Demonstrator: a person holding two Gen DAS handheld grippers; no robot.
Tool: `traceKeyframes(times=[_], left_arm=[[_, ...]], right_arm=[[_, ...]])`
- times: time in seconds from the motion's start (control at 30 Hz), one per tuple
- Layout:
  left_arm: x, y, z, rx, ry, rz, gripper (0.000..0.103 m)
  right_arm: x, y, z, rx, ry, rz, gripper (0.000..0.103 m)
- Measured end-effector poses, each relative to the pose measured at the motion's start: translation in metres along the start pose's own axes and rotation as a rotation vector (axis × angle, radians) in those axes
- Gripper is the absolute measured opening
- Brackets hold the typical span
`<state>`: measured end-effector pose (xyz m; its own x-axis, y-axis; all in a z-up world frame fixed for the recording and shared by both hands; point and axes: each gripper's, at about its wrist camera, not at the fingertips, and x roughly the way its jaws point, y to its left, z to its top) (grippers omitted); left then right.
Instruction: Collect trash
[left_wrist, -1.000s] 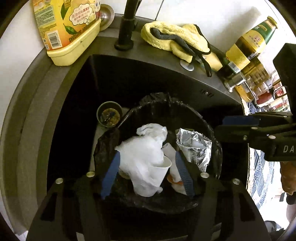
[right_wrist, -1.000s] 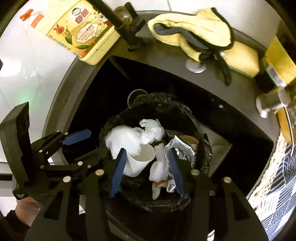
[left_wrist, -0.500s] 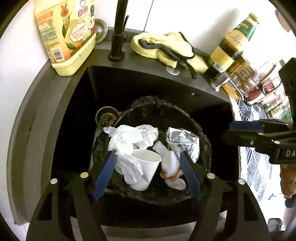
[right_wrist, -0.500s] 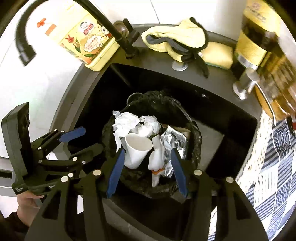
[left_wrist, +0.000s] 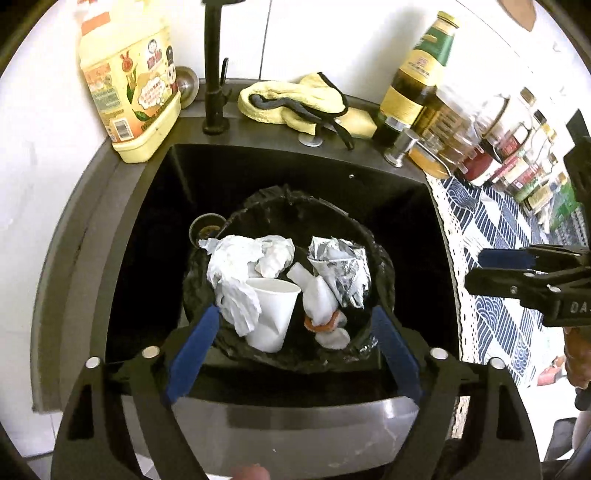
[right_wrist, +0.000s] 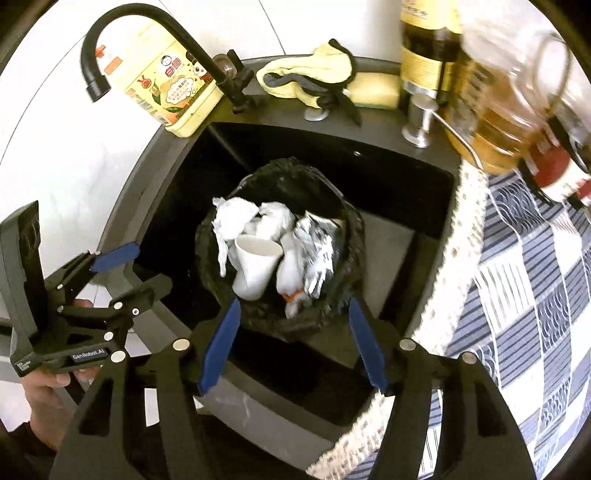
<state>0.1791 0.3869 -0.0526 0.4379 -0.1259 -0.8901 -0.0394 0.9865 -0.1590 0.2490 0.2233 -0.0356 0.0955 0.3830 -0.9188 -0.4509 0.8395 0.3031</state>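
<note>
Both grippers over the bin bag (left_wrist: 373, 254) in the sink (left_wrist: 391, 206). Left gripper (left_wrist: 291, 354) & right gripper (right_wrist: 293, 341): jaws opening, nothing between them. Cup (left_wrist: 271, 314), tissues (left_wrist: 236, 258), foil (left_wrist: 343, 266) sit inside the bag. Imo spread wide, then take the bag rim w/o tipping it.

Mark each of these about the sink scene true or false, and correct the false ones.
1. The black trash bag sits inside the sink. True.
2. The paper cup stands on the counter beside the faucet. False: it lies in the bag among crumpled white paper.
3. The left gripper is clamped on the cup. False: its jaws are opening with nothing pressed between them.
4. A yellow cloth lies behind the sink. True.
5. Crumpled foil is in the bag. True.
</note>
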Motion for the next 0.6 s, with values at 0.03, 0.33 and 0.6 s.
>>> traceKeyframes(times=[0.03,0.33,0.6], left_arm=[[-0.003,-0.005,-0.003,0.004,-0.006,0.007,0.085],[-0.040,-0.052,-0.033,-0.026,-0.038,0.034,0.096],[-0.077,-0.123,-0.068,-0.056,-0.109,0.053,0.096]], right_arm=[[-0.005,-0.002,-0.006,0.005,-0.004,-0.003,0.071],[-0.062,-0.031,-0.062,0.011,-0.079,-0.008,0.095],[-0.119,-0.089,-0.122,0.021,-0.149,0.001,0.098]])
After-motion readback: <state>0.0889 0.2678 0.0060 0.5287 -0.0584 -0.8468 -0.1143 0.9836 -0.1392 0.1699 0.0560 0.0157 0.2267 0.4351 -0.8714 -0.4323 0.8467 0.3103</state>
